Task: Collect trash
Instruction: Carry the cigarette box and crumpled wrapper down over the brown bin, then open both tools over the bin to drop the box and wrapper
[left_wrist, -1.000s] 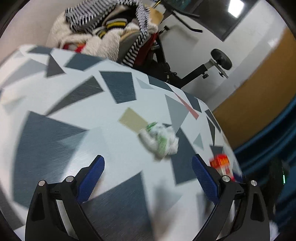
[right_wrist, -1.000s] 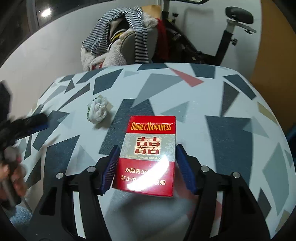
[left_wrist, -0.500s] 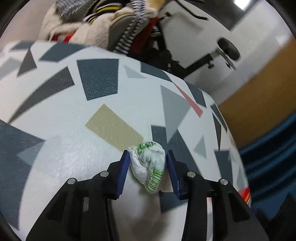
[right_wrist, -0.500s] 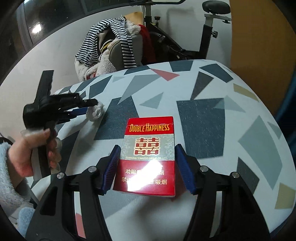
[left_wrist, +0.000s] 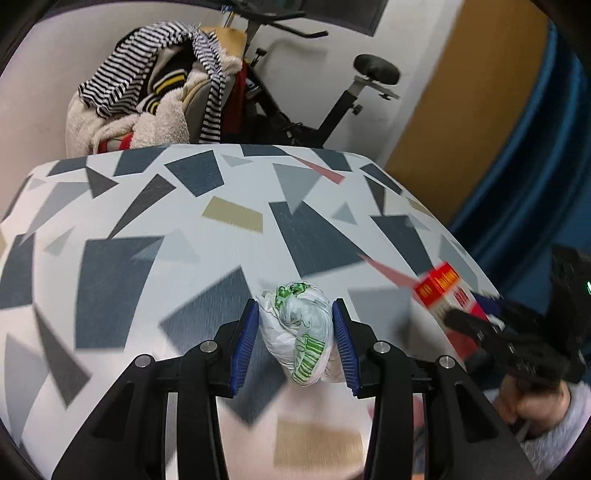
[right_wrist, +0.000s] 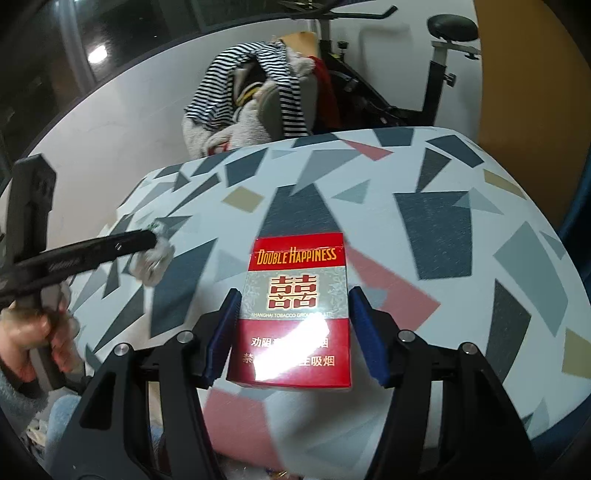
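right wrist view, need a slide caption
Right gripper holding a red cigarette pack above the patterned table.

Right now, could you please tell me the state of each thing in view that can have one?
Left tongs: shut on the crumpled plastic bag.
Crumpled plastic bag: balled up, held between the blue pads, apparently lifted off the table.
Right tongs: shut on the cigarette pack.
Cigarette pack: closed, face up, held above the table.
Striped garment: draped over the chair.
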